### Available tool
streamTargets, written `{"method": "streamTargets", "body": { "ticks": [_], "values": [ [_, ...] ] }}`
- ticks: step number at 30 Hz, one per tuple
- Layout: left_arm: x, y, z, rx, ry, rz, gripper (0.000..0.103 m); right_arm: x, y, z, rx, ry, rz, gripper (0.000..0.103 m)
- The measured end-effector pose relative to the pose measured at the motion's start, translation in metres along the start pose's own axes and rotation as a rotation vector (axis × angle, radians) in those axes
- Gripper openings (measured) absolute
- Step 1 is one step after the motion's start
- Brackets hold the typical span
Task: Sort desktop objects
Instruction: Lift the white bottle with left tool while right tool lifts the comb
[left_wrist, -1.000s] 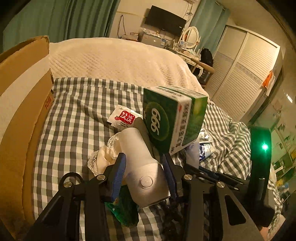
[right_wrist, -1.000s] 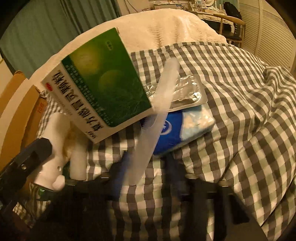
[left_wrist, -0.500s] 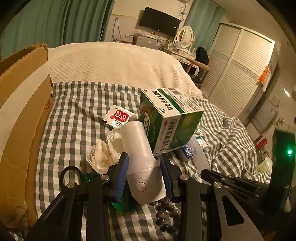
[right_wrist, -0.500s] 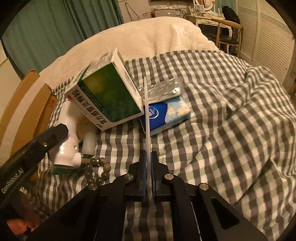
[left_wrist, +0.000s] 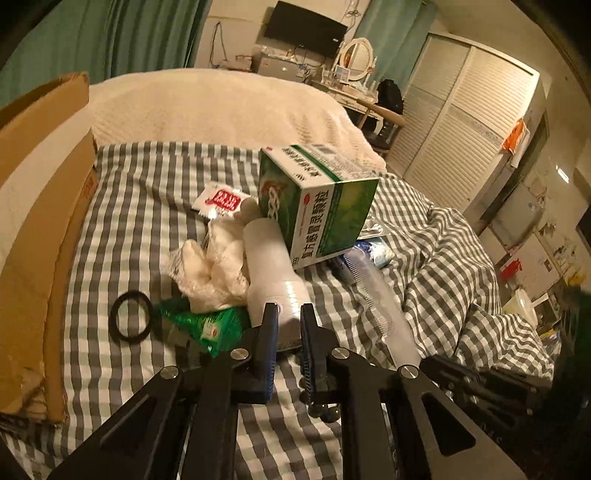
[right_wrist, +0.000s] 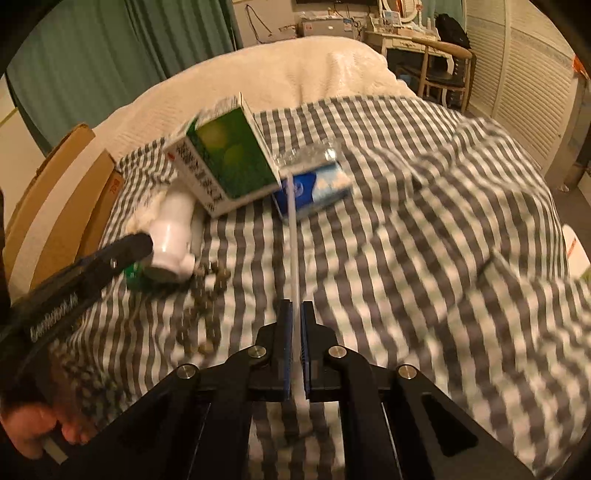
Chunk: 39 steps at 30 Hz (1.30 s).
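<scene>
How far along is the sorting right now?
Nothing looks sorted yet. In hand: the right gripper is shut on the clear comb; the left gripper is closing around the white bottle. Left on the checked blanket: green box, black ring, red sachet, beads.

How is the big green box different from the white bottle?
The green box is a blocky carton with flat sides; the white bottle is round and smooth. The green box has printed writing and pictures; the white bottle looks plain. The green box sits propped up at a tilt with its low corner over the neck end of the white bottle, which lies on its side. Both rest on the checked blanket.
</scene>
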<state>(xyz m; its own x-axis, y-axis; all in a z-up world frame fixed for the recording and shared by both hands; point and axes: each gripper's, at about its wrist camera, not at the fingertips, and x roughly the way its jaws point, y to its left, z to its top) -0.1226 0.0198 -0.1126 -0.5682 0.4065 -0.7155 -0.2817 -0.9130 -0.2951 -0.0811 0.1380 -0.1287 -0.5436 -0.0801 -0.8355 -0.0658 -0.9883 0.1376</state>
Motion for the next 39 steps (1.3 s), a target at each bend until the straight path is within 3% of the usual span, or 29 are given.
{"method": "streamTargets", "body": {
  "ticks": [5,6,7,8,12,14,16,18,21,23,25,32,39],
  "values": [
    [0.009,0.006,0.0,-0.041,0.011,-0.021,0.022,0.003,-0.007,-0.004,0.028,0.017,0.004,0.004],
    [0.011,0.007,0.0,-0.047,0.008,-0.017,0.032,0.004,-0.008,-0.002,0.038,0.016,0.009,0.004],
    [0.012,0.007,0.0,-0.051,0.005,-0.008,0.051,0.005,-0.01,-0.002,0.049,0.012,0.021,0.004],
    [0.013,0.008,0.0,-0.056,0.004,0.001,0.06,0.008,-0.011,-0.001,0.059,0.01,0.039,0.004],
    [0.026,0.009,0.004,-0.086,0.005,-0.01,0.062,0.021,-0.01,0.006,0.071,0.01,0.059,0.005],
    [0.03,0.008,0.007,-0.091,-0.002,-0.015,0.063,0.031,-0.009,0.012,0.066,0.01,0.067,0.012],
    [0.034,0.005,0.01,-0.083,-0.007,-0.017,0.064,0.04,-0.007,0.017,0.059,0.001,0.071,0.031],
    [0.04,0.0,0.012,-0.065,-0.005,-0.01,0.064,0.047,-0.003,0.02,0.042,-0.008,0.059,0.036],
    [0.052,-0.008,0.011,-0.012,0.015,0.028,0.064,0.063,0.004,0.019,0.01,0.022,0.028,0.036],
    [0.057,-0.013,0.008,0.032,0.033,0.043,0.051,0.066,0.007,0.016,-0.007,0.029,0.008,0.036],
    [0.056,-0.015,0.005,0.052,0.039,0.046,0.051,0.067,0.011,0.016,-0.021,0.028,-0.012,0.028],
    [0.04,-0.016,0.002,0.064,0.014,0.062,0.05,0.064,0.016,0.014,-0.034,0.009,-0.033,0.025],
    [0.015,-0.017,0.0,0.078,-0.009,0.058,0.05,0.035,0.015,0.014,-0.049,-0.037,-0.035,0.025]
  ]
}}
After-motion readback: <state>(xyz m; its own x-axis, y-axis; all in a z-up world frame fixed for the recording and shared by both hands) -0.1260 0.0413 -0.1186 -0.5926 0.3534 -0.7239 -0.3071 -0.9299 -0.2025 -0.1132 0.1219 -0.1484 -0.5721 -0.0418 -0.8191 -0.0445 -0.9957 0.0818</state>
